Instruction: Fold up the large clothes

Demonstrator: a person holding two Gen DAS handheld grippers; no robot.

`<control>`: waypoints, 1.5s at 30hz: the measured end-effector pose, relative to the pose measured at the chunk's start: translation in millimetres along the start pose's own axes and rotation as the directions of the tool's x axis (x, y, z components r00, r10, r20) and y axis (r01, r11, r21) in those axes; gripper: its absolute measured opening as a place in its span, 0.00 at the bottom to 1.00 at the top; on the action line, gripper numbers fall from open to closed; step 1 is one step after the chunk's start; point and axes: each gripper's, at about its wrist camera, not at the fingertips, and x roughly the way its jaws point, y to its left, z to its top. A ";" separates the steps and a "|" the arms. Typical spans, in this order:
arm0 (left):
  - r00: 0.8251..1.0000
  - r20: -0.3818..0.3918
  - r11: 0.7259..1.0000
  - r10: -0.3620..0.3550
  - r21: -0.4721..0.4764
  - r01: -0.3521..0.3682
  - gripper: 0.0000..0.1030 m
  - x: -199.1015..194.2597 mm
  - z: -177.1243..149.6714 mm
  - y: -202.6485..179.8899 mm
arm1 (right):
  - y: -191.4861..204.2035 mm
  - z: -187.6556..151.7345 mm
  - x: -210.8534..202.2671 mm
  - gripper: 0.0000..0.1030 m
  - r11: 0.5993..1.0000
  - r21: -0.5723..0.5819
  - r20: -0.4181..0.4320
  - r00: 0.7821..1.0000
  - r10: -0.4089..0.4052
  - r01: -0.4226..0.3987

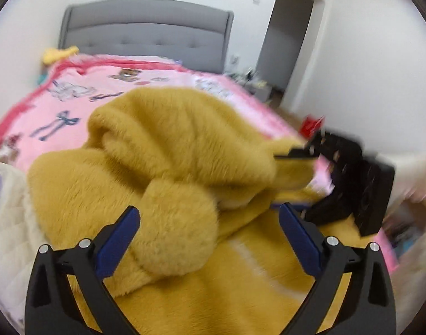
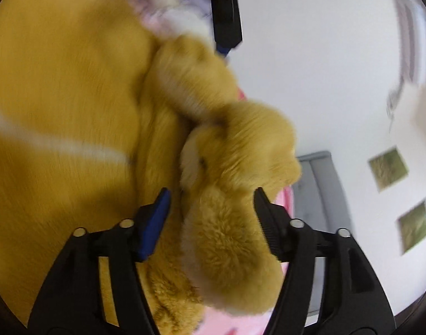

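Note:
A mustard-yellow fluffy garment (image 1: 168,150) lies bunched on the bed, with a pale stripe across its flat part. My left gripper (image 1: 210,212) stands wide open over it, and a rounded fluffy fold sits between its blue pads without being pressed. In the right wrist view my right gripper (image 2: 212,192) is open around a thick rolled edge of the garment (image 2: 235,240), with a gap at the left pad. The black body of the right gripper (image 1: 349,184) shows blurred at the garment's right side. One finger of the left gripper (image 2: 226,8) shows at the top.
The bed carries a pink printed cover (image 1: 73,103) and a grey padded headboard (image 1: 145,28). A cream quilted cloth (image 1: 11,223) lies at the near left. An open doorway (image 1: 288,33) is at the back right, and two pictures (image 2: 388,167) hang on the white wall.

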 end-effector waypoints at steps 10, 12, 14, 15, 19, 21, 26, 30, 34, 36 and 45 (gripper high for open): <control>0.998 -0.035 0.826 -0.045 -0.564 0.018 0.93 69.0 49.9 98.1 | -52.6 2.6 17.9 0.66 0.974 0.206 -0.078 0.994 -0.082 0.097; 0.998 -0.007 0.764 -0.069 -0.644 0.048 0.90 83.0 46.0 104.9 | -62.3 5.0 24.2 0.66 0.964 0.255 -0.093 0.994 -0.056 0.078; 0.999 -0.011 0.747 -0.050 -0.664 0.030 0.89 91.7 45.7 106.5 | -63.6 4.0 33.0 0.66 0.956 0.287 -0.105 0.994 -0.032 0.061; 0.999 -0.017 0.753 -0.044 -0.658 0.022 0.89 96.7 52.0 104.3 | -63.6 4.3 37.1 0.66 0.954 0.295 -0.110 0.994 -0.018 0.050; 0.997 -0.076 0.796 -0.010 -0.604 -0.038 0.85 109.4 51.8 82.8 | -59.6 4.0 59.0 0.64 0.947 0.320 -0.133 0.991 0.034 0.010; 0.995 -0.096 0.816 0.010 -0.575 -0.063 0.82 112.6 52.4 75.2 | -58.0 3.1 66.9 0.64 0.941 0.339 -0.141 0.988 0.064 -0.013; 0.993 -0.104 0.847 0.062 -0.521 -0.107 0.58 105.9 45.0 65.3 | -60.7 -3.7 80.2 0.58 0.934 0.354 -0.166 0.980 0.106 -0.041; 0.989 -0.094 0.871 0.116 -0.469 -0.147 0.47 99.6 41.6 63.1 | -66.0 -7.9 81.5 0.45 0.921 0.385 -0.164 0.978 0.126 -0.054; 0.986 0.059 0.896 0.156 -0.429 -0.115 0.42 62.8 37.4 49.9 | -71.4 -2.1 83.9 0.38 0.944 0.330 -0.139 0.990 0.028 0.019; 0.976 0.151 0.904 0.156 -0.420 -0.079 0.42 39.4 30.9 42.3 | -69.6 5.1 74.2 0.37 0.960 0.262 -0.093 0.993 -0.077 0.099; 0.973 0.180 0.843 0.145 -0.537 -0.026 0.42 8.1 -67.9 34.7 | -11.8 -13.7 80.5 0.37 0.999 0.054 -0.114 0.993 -0.004 0.011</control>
